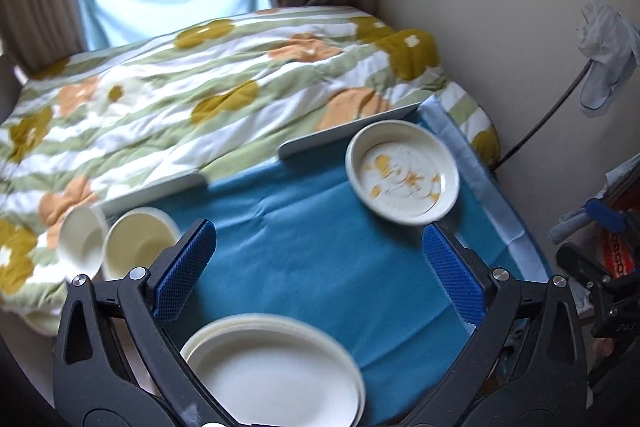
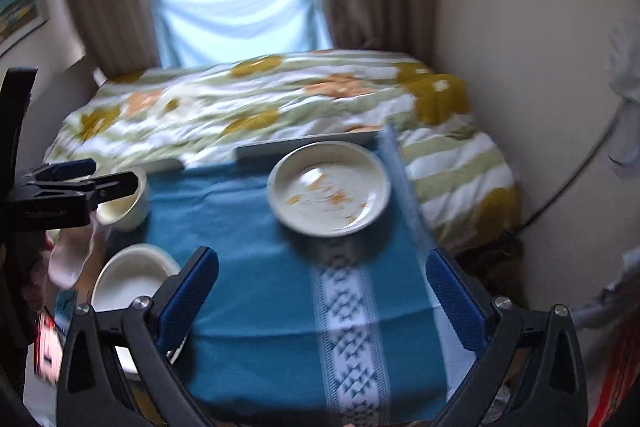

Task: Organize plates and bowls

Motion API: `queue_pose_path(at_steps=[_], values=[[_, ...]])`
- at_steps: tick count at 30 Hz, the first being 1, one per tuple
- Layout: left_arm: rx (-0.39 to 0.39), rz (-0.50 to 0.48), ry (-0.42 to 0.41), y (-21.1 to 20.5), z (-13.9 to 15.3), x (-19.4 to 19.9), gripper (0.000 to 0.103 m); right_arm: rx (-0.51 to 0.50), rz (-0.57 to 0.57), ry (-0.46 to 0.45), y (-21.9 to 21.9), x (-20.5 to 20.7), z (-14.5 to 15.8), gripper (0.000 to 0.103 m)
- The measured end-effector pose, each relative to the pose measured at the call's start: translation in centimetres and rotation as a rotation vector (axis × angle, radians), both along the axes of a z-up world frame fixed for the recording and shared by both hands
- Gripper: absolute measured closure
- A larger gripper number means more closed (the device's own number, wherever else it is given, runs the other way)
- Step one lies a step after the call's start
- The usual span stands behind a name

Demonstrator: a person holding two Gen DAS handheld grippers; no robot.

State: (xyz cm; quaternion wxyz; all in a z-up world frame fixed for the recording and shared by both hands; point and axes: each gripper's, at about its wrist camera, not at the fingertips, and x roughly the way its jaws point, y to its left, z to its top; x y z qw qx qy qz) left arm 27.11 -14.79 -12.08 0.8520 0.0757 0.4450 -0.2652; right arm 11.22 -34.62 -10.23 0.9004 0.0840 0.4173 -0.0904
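A stack of white plates (image 1: pixel 276 367) lies on the blue tablecloth (image 1: pixel 300 227) just under my left gripper (image 1: pixel 318 231), which is open and holds nothing. Two cream bowls (image 1: pixel 138 243) (image 1: pixel 82 239) stand side by side at the table's far left. A soiled white plate (image 1: pixel 402 173) with yellow smears sits at the far right corner. My right gripper (image 2: pixel 320 257) hangs open and bare over the cloth, short of that soiled plate (image 2: pixel 330 187). In the right wrist view a bowl (image 2: pixel 124 205) and the plate stack (image 2: pixel 132 275) show at left, partly behind the left gripper (image 2: pixel 116 173).
Behind the table lies a bed with a flowered quilt (image 1: pixel 180 99), then brown curtains and a window. A grey rail (image 1: pixel 348 133) edges the table's far side. A wall, a dark cable (image 1: pixel 552 111) and a hanging cloth (image 1: pixel 604 63) are at right.
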Motion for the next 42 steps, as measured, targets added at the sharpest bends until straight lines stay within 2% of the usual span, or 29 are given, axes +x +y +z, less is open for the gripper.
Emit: queue_pose_path(at_steps=[3,7,9,12,14,15,17,21,22,24,26,30,31,34,42], values=[[-0.033,-0.045,0.06,-3.1,-1.2,2.6,0.0,0.13,-0.05,0.007,-3.2,1.3,-1.6,0.0],[0.025,-0.058,0.138,-7.2,-4.5,6.3,0.0,0.25,-0.099,0.04,-5.9,3.9,-5.5,0.0],[0.027,-0.066,0.172,-8.5,-6.4,8.0,0.0,0.295,-0.117,0.065,-6.8,5.4,-7.6,0.0],[0.034,-0.066,0.219,-10.0,-9.4,10.4,0.001,0.373,-0.149,0.096,-8.1,7.7,-10.7,0.008],[0.055,-0.066,0.25,-10.8,-11.4,11.8,0.01,0.404,-0.164,0.114,-8.9,9.0,-12.3,0.019],[0.068,-0.066,0.272,-11.3,-12.5,12.7,0.014,0.416,-0.169,0.126,-9.3,9.8,-13.1,0.021],[0.084,-0.067,0.311,-11.8,-14.2,13.8,0.034,0.426,-0.179,0.141,-9.7,10.8,-14.2,0.033],[0.081,-0.093,0.364,-12.5,-16.3,14.6,0.049,0.432,-0.197,0.157,-10.2,12.2,-15.8,0.046],[0.084,-0.103,0.369,-12.7,-16.6,14.6,0.056,0.425,-0.202,0.159,-10.3,12.4,-15.9,0.05],[0.097,-0.121,0.374,-12.9,-17.0,14.5,0.06,0.409,-0.218,0.166,-10.3,12.5,-16.1,0.055],[0.104,-0.133,0.38,-13.0,-17.4,14.5,0.071,0.411,-0.234,0.174,-10.4,12.6,-16.4,0.067],[0.092,-0.162,0.382,-13.0,-17.5,14.3,0.088,0.432,-0.246,0.188,-10.8,12.6,-17.2,0.076],[0.097,-0.164,0.375,-13.0,-17.5,14.2,0.088,0.438,-0.247,0.186,-10.9,12.5,-17.4,0.082],[0.112,-0.171,0.356,-13.1,-17.4,14.2,0.088,0.482,-0.237,0.173,-11.2,12.7,-17.7,0.092],[0.124,-0.173,0.297,-13.3,-16.0,13.1,0.087,0.412,-0.197,0.151,-11.5,13.3,-16.4,0.091]])
